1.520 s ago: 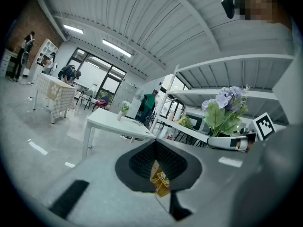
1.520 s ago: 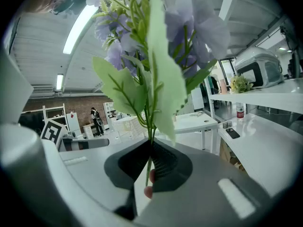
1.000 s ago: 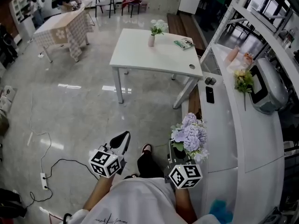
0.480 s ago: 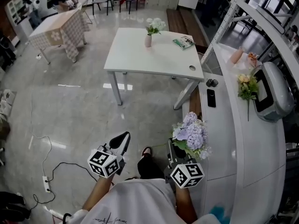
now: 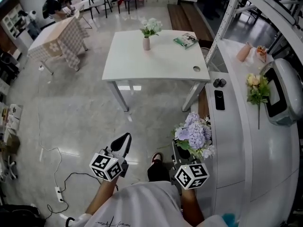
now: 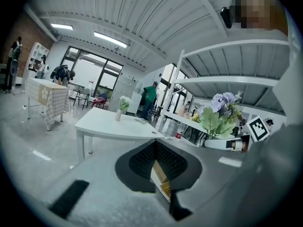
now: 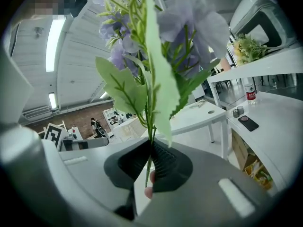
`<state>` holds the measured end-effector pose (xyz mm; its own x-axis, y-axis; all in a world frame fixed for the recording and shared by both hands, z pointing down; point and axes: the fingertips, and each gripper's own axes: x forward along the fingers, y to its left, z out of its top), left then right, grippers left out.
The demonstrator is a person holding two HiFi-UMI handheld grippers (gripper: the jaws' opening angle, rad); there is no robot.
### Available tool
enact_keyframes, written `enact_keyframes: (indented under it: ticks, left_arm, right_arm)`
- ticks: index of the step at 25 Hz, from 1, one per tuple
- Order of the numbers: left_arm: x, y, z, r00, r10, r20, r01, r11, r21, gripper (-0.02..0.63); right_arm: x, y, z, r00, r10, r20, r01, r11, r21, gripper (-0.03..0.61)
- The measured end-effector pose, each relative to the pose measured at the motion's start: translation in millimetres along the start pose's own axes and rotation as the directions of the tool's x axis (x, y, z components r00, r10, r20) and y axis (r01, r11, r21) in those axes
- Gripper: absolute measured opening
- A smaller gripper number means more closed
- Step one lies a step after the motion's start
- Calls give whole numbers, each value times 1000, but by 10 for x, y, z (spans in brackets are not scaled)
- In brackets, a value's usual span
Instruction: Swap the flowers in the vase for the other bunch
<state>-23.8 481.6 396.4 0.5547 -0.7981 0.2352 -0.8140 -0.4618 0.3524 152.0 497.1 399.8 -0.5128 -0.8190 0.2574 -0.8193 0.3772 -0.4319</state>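
Observation:
A small pale vase [image 5: 146, 43] with white flowers [image 5: 150, 26] stands at the far side of the white table [image 5: 156, 60] ahead. My right gripper [image 5: 182, 149] is shut on the green stems of a purple bunch [image 5: 194, 134], which it holds upright at the lower right. In the right gripper view the stems [image 7: 150, 141] pass between the closed jaws and the blooms [image 7: 184, 27] fill the top. My left gripper [image 5: 124, 141] is at the lower left, shut with nothing in it. The left gripper view shows the vase [image 6: 118, 115] far beyond the jaws.
A long white counter [image 5: 232, 141] runs along the right, with a phone [image 5: 219, 100], a yellow bunch [image 5: 255, 86] and a grey appliance [image 5: 284, 96]. A book [image 5: 184, 40] lies on the table. A cable and power strip [image 5: 59, 190] lie on the floor at left. People sit at a far table [image 5: 59, 34].
Both grippers have travelled forward with the person, and the counter and floor have slid past. The purple bunch stays in the right gripper. The left jaws stay closed.

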Motion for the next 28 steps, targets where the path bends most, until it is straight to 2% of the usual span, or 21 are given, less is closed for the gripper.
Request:
enact_keyframes:
  ticks: [14, 28]
  left_arm:
    - [820, 238, 380, 1000, 10, 28, -10, 1000, -2, -2]
    - [1253, 440, 560, 998, 41, 56, -42, 999, 12, 0]
  right_arm:
    - [725, -402, 401, 999, 37, -36, -38, 999, -26, 21]
    - [1155, -586, 701, 997, 68, -46, -71, 996, -61, 21]
